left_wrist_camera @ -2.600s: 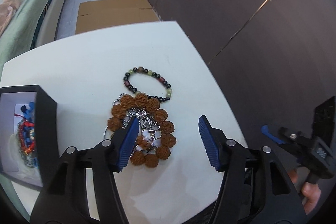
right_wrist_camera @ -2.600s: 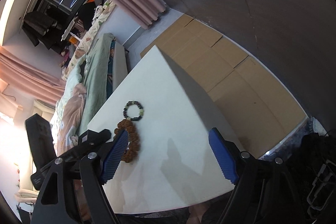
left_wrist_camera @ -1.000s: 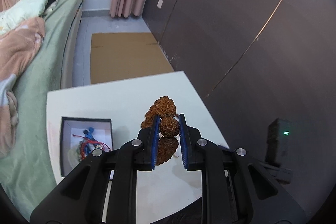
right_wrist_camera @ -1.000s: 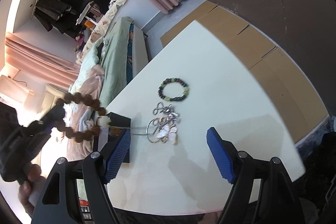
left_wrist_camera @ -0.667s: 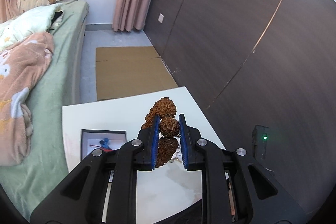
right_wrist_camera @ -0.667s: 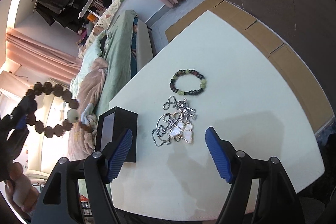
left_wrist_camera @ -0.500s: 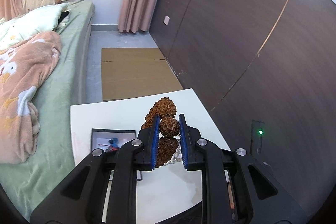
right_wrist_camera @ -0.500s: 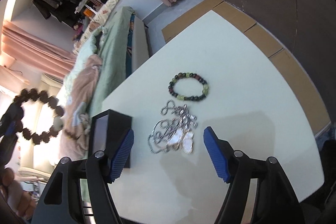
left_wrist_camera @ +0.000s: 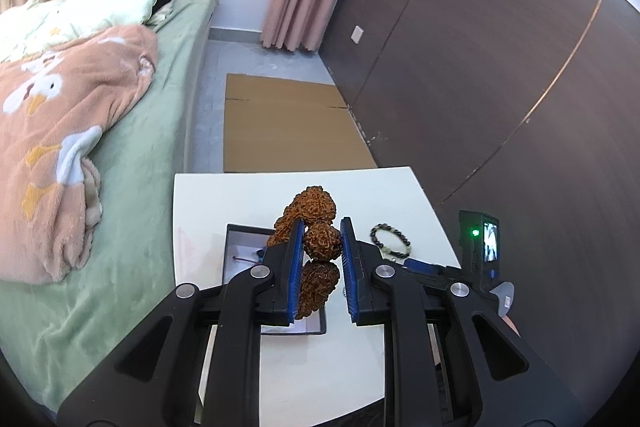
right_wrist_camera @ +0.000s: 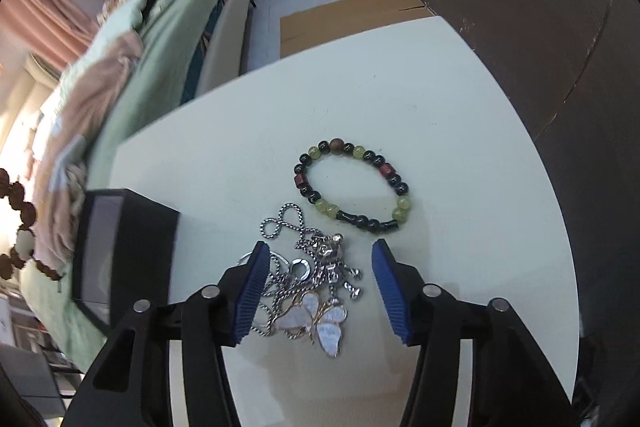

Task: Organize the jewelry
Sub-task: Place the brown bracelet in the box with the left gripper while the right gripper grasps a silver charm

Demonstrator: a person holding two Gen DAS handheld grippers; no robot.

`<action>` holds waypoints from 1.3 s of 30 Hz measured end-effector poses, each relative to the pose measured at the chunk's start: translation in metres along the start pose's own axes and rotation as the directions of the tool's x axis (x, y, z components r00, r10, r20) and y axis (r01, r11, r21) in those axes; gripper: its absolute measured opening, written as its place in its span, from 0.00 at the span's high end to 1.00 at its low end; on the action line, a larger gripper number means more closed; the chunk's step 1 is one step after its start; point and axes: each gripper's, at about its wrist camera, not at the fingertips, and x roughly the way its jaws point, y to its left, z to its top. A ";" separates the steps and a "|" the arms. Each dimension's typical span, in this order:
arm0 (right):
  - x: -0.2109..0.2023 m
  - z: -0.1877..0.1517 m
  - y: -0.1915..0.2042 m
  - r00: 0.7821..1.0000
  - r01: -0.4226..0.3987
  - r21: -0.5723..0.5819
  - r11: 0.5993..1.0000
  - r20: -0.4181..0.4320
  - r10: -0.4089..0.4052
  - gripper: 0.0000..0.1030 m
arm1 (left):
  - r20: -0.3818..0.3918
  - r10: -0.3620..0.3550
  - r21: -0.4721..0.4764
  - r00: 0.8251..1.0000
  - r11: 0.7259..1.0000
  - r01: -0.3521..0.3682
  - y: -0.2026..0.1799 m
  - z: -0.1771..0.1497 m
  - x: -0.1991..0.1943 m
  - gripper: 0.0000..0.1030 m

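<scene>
Left gripper (left_wrist_camera: 321,267) is clamped on a knobbly brown bead bracelet (left_wrist_camera: 316,227), tilted down over the black jewelry box (left_wrist_camera: 244,255) on the white table (left_wrist_camera: 240,191). Right gripper (right_wrist_camera: 320,291), pitched steeply down, is closing around the silver chains (right_wrist_camera: 316,275) without pressing them; the dark beaded bracelet (right_wrist_camera: 352,183) lies just beyond.

Left wrist cam sits high, angled down over the white table (left_wrist_camera: 392,187) toward the bed. Right wrist cam hangs close above that table, steeply down. Both catch the black box (right_wrist_camera: 128,251) and beaded bracelet (right_wrist_camera: 352,183).
</scene>
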 end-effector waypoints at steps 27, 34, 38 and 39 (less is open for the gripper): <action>-0.116 0.017 0.036 0.972 -0.116 -0.107 0.987 0.193 0.135 0.82 | 0.007 0.039 -0.082 0.999 0.996 -0.038 0.040 -0.018 0.016 0.11; -0.181 0.025 0.071 0.938 -0.135 -0.198 0.971 0.291 0.190 0.82 | 0.014 0.051 -0.116 0.999 0.992 -0.049 0.053 -0.023 0.007 0.06; -0.214 0.027 0.089 0.918 -0.128 -0.240 0.962 0.340 0.207 0.82 | 0.032 0.045 -0.132 0.998 0.990 -0.040 0.059 -0.026 -0.001 0.06; -0.223 0.027 0.094 0.911 -0.127 -0.252 0.959 0.352 0.213 0.82 | 0.035 0.046 -0.133 0.998 0.990 -0.040 0.060 -0.027 -0.003 0.05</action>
